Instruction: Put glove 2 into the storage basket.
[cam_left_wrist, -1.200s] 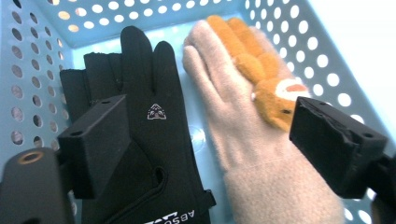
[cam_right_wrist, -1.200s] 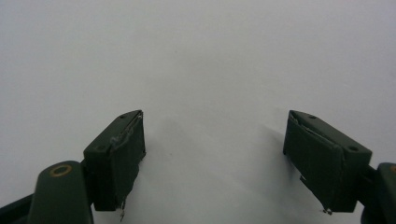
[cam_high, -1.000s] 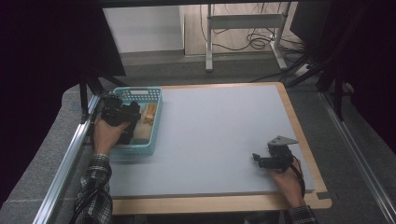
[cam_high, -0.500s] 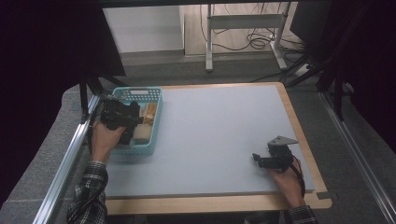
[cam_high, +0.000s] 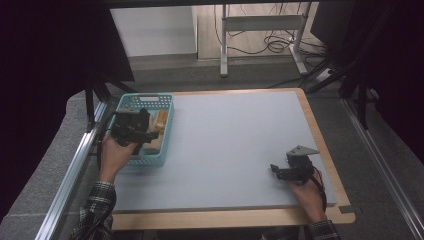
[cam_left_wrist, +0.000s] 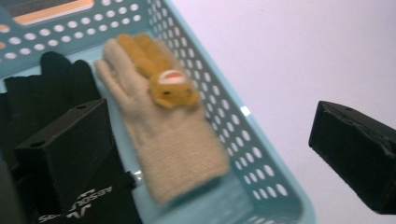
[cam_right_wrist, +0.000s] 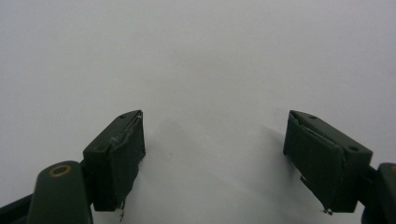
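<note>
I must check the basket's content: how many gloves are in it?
2. A beige glove with an orange animal face lies along the blue basket's wall; a black glove lies beside it. Others may be hidden.

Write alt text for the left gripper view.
A beige knit glove with an orange animal face lies in a light blue perforated basket, beside black gloves. The left gripper hangs over it, jaws wide open and holding nothing, one over the basket and one over the pale table.
</note>
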